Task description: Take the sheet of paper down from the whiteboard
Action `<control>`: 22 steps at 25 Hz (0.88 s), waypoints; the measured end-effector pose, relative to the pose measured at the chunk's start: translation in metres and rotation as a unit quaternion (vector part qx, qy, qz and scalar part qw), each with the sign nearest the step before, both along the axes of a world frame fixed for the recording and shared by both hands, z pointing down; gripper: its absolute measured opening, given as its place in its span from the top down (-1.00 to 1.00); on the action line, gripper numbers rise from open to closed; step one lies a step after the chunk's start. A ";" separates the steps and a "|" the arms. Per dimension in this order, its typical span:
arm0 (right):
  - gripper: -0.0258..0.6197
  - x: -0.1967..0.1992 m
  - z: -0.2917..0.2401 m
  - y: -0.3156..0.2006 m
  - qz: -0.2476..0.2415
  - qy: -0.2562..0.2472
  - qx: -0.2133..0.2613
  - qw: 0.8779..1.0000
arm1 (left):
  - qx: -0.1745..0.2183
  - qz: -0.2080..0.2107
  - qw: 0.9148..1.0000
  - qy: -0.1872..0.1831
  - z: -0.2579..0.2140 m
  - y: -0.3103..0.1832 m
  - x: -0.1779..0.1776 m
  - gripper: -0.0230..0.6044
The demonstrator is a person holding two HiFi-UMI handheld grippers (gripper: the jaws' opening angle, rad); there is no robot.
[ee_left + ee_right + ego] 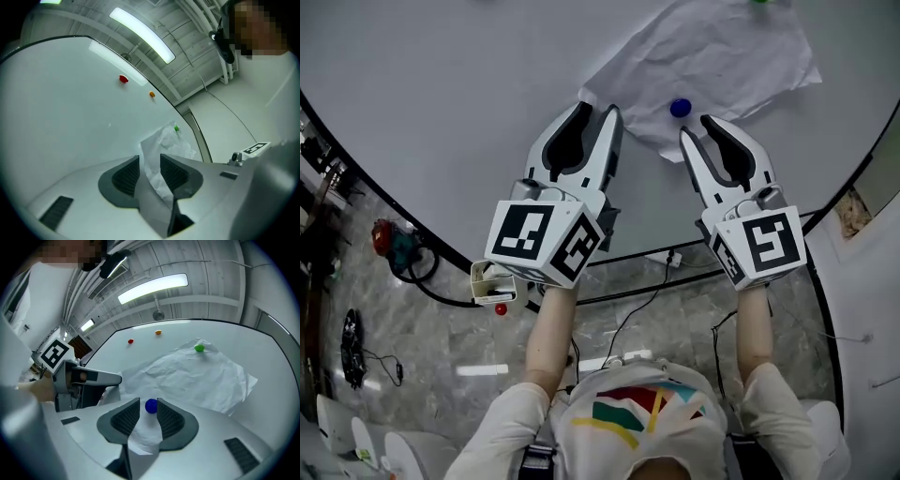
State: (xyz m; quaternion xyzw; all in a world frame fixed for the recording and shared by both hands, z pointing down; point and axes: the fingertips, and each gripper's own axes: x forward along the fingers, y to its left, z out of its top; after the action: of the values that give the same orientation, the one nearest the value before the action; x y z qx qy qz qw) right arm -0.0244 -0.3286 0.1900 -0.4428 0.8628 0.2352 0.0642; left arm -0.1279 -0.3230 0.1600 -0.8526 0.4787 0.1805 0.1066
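Note:
A crumpled white sheet of paper (pixel 712 56) lies against the whiteboard (pixel 441 94), with a blue magnet (pixel 680 108) near its lower edge and a green magnet (pixel 199 348) near its top. My left gripper (pixel 597 111) is at the sheet's lower left corner. In the left gripper view that corner (pixel 152 164) hangs loosely between the open jaws of the left gripper (pixel 150 159). My right gripper (pixel 695 127) is open, and the blue magnet (pixel 151 406) sits right at its fingertips. I see no pad pressing on the magnet.
A red magnet (pixel 123 79) and an orange magnet (pixel 152 94) cling to the bare board beyond the sheet. A small tray (pixel 492 286) hangs at the board's lower edge. Below are cables and a red tool (pixel 389 239) on the floor.

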 end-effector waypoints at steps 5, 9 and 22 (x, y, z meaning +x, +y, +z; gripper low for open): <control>0.56 -0.002 0.000 -0.016 0.015 0.024 0.000 1.000 | 0.019 -0.046 0.999 -0.013 -0.008 -0.003 -0.003 0.67; 0.56 -0.005 -0.005 -0.024 0.042 0.043 0.016 0.998 | 0.026 -0.074 0.996 -0.031 -0.007 -0.006 -0.006 0.78; 0.56 -0.016 -0.006 -0.027 0.037 0.036 0.002 0.999 | 0.068 -0.157 0.982 -0.085 -0.006 -0.003 -0.003 0.78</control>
State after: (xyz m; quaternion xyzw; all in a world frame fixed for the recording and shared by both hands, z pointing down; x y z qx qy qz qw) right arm -0.0401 -0.3558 0.1840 -0.4653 0.8473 0.2547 0.0258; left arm -0.1312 -0.3264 0.1540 -0.7699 0.5822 0.1208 0.2317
